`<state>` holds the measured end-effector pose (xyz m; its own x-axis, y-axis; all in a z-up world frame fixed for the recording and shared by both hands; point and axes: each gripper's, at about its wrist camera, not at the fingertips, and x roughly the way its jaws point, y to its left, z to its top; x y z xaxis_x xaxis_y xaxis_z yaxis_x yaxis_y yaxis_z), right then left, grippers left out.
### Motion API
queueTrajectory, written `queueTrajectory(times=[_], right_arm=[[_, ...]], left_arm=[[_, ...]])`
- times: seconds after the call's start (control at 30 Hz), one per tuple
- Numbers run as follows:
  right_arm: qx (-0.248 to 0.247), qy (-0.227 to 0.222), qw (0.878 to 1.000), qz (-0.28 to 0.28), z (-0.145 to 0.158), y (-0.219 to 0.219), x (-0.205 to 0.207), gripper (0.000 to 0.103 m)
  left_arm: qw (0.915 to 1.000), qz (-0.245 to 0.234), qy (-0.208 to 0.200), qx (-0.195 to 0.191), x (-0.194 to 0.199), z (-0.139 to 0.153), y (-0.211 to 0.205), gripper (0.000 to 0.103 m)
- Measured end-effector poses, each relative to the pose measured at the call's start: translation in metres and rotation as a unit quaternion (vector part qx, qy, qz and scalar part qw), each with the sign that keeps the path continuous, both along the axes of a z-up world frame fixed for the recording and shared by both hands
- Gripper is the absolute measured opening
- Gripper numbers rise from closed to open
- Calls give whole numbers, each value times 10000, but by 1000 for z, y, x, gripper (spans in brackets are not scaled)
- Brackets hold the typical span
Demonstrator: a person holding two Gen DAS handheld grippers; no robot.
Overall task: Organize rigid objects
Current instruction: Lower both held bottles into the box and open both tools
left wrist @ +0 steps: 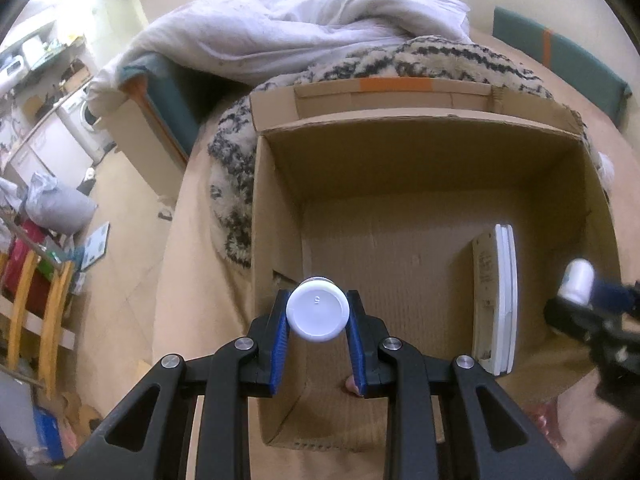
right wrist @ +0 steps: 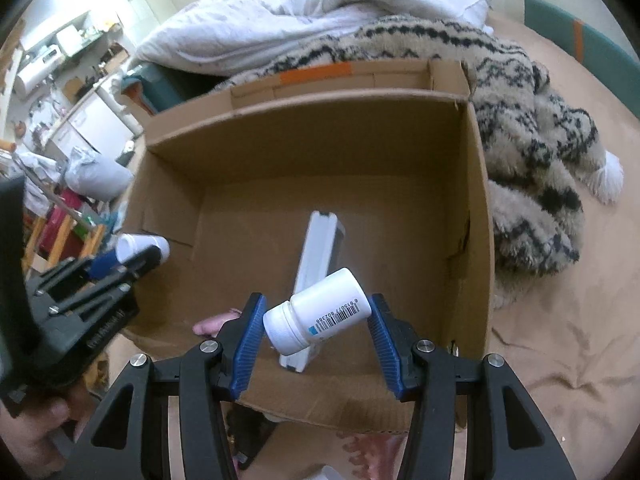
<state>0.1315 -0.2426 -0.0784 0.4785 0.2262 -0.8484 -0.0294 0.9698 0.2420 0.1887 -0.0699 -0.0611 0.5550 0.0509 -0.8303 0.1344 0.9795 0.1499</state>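
Right gripper [right wrist: 316, 330] jaws apart; bottle [right wrist: 318, 316] tilted between them, apparently loose, directly over box [right wrist: 478, 200]. Left gripper [left wrist: 318, 322] clamped on second bottle [left wrist: 318, 312], over box's near-left corner.

Open cardboard box [right wrist: 312, 148], flaps up, sits on tan bedding. Inside, a flat white remote-like device [right wrist: 318, 264] lies lengthwise on the floor, right of centre. One white capped bottle [left wrist: 318, 312], cap toward camera, above the box's near-left corner. Second white bottle [right wrist: 320, 314], barcode label showing, tilted, cap down-left, above the device.
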Motion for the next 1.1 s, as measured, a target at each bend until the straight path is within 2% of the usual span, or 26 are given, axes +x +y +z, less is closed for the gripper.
queueTrajectory(times=[0.33, 0.63, 0.83, 0.9, 0.93, 1.0, 1.07, 1.1], right_arm=[[0, 308, 9993, -210, -15, -7, 8, 54], [-34, 310, 9992, -243, -15, -7, 7, 55], [-87, 310, 9992, -246, -16, -6, 6, 55], [-73, 299, 9993, -226, -16, -5, 6, 58], [33, 272, 9994, -226, -15, -5, 6, 65], [252, 168, 9992, -273, -10, -8, 6, 70], [391, -27, 9987, -323, -2, -12, 4, 74], [440, -130, 9984, -342, 2, -14, 3, 80]], left_arm=[[9999, -28, 18, 98, 2, -7, -3, 24], [9999, -14, 129, 16, 3, -9, -2, 24], [9998, -51, 138, 144, 1, -12, -6, 24], [9998, -56, 130, 171, 0, -12, -6, 24], [9997, -68, 138, 184, 0, -12, -7, 27], [9997, -145, 185, 71, -1, -11, -8, 40], [9995, -253, 175, -86, -3, -7, -10, 64], [9996, -248, 83, -49, -5, -5, -11, 67]])
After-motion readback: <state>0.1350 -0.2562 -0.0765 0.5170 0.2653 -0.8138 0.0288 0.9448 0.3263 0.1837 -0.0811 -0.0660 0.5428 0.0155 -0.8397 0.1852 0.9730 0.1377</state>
